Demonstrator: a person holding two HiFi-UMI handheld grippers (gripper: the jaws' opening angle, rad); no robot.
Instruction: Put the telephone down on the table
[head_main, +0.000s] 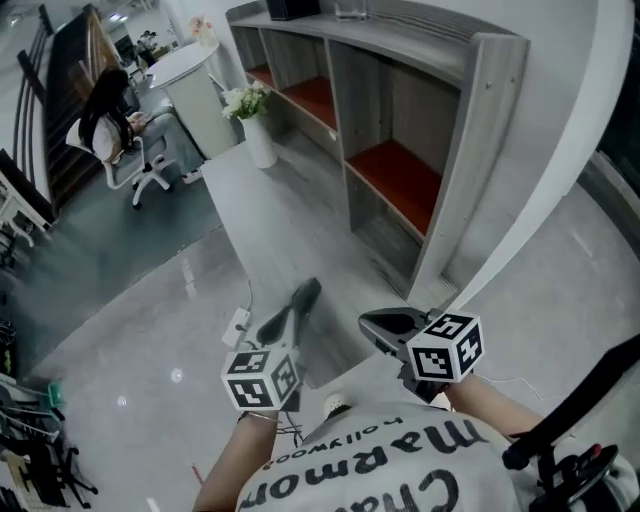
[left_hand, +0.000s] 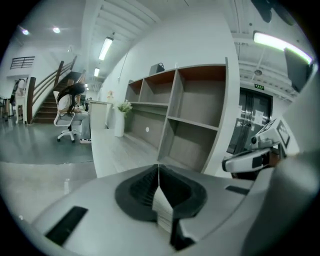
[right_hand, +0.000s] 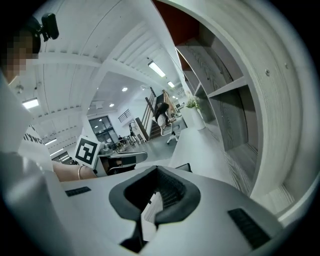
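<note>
I see no telephone clearly in any view. A small dark flat edge (right_hand: 182, 167) lies on the table just past my right jaws; I cannot tell what it is. My left gripper (head_main: 307, 291) hangs over the near end of the long grey table (head_main: 250, 200), its jaws shut with nothing between them. The left gripper view shows the same, its pads (left_hand: 150, 192) meeting along a thin line. My right gripper (head_main: 369, 322) is beside it on the right, also over the table end, jaws shut and empty. Each gripper shows in the other's view: the right gripper (left_hand: 235, 164), the left gripper (right_hand: 142, 156).
An open shelf unit (head_main: 400, 130) with red-brown boards runs along the table's right side. At the table's far end stands a white vase with flowers (head_main: 257, 135). A person sits on an office chair (head_main: 125, 160) at the far left. A white power strip (head_main: 238, 325) lies on the floor.
</note>
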